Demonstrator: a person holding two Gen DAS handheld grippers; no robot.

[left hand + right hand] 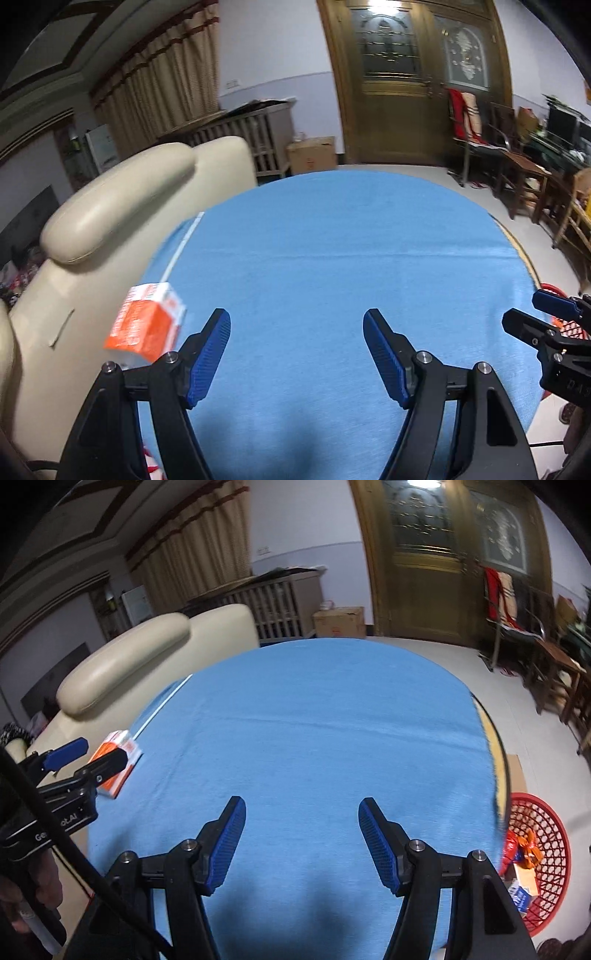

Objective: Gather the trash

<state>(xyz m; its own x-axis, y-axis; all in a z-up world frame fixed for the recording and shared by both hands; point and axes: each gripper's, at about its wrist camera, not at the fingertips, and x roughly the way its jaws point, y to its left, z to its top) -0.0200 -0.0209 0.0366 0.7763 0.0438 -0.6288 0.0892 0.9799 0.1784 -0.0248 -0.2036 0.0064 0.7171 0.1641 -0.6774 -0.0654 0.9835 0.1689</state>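
Both grippers, left gripper (297, 325) and right gripper (302, 812), hover with fingers spread and empty over bare blue tablecloth (332, 258), while the orange carton (147, 321) sits at its left edge and the red basket (546, 849) of trash stands on the floor beyond its right edge.

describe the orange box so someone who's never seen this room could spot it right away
Find the round table under the blue cloth. Go to its left edge, beside the cream leather armchair. The orange and white carton lies there by a thin white stripe in the cloth; it is the only item on the table, while other packets sit in the red basket on the floor at right.
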